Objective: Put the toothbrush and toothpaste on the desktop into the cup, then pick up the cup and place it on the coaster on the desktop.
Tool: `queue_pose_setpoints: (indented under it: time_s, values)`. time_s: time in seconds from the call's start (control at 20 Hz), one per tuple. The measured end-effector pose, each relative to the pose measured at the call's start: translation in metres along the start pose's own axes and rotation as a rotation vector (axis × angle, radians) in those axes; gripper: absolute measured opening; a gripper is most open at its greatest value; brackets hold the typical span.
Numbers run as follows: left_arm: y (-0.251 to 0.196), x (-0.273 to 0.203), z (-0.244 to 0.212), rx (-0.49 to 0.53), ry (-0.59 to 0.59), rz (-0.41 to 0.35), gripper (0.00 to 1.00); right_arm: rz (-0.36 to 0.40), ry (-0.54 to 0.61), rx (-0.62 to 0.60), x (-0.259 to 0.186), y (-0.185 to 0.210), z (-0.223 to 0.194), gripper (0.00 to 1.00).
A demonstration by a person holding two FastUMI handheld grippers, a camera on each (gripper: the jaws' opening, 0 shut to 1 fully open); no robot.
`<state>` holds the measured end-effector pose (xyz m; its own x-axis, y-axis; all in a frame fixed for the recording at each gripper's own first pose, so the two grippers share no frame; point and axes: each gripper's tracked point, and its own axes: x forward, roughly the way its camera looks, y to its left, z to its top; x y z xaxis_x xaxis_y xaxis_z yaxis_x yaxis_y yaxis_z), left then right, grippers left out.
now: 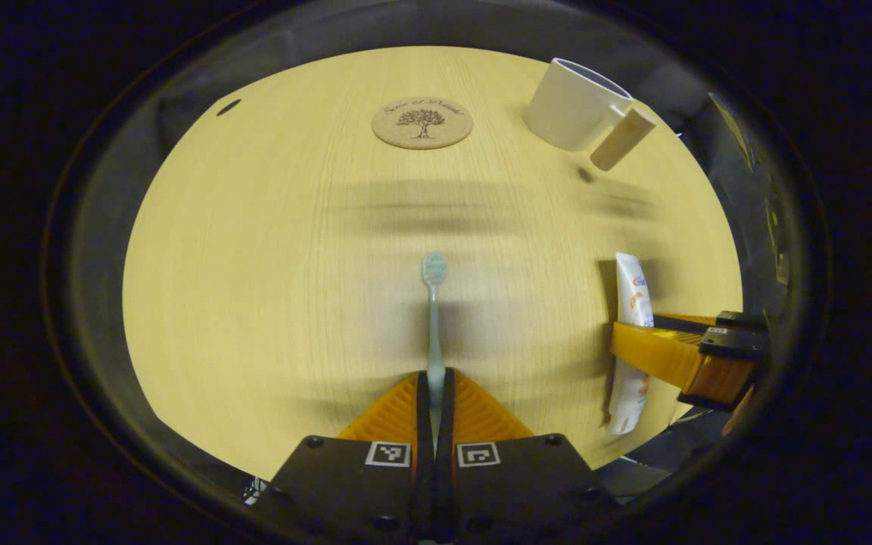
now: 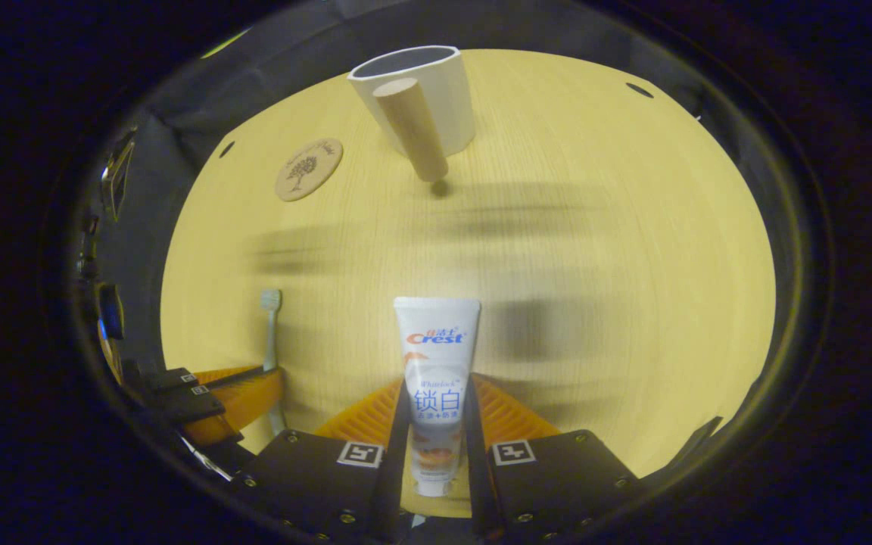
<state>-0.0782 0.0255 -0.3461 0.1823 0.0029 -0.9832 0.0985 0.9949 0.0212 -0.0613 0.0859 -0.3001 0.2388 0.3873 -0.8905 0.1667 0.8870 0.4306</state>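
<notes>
With the left gripper [image 1: 434,393] clamped on the toothbrush [image 1: 434,318] and the right gripper [image 2: 436,424] apparently closed around the toothpaste [image 2: 434,378], both must next go into the cup [image 2: 421,98].

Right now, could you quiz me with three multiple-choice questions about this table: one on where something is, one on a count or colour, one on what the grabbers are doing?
1. Where is the cup relative to the coaster?
A. Standing on it
B. On the table, apart from it
C. Lying under it

2. How many things are inside the cup?
A. None can be seen
B. Two
C. Three

3. What is the left gripper doing?
A. Gripping the cup's handle
B. Hanging open over the coaster
C. Closed on the toothbrush

Answers: 1 B, bare wood shows between cup and coaster. 2 A, the toothbrush is in the left gripper and the toothpaste sits between the right gripper's fingers. 3 C, both fingers press the toothbrush handle.
</notes>
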Motion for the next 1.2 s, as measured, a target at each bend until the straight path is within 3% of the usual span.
queue_pose_setpoints:
  time_s: [0.6, 1.2]
  values:
    - [0.006, -0.004, 0.0, -0.058, -0.121, -0.046, 0.08, 0.046, -0.111, -0.041, -0.01, 0.003, 0.011, 0.37]
    - [0.007, -0.04, 0.027, -0.097, -0.506, -0.208, 0.08, -0.02, -0.559, -0.074, -0.056, -0.001, 0.029, 0.32]
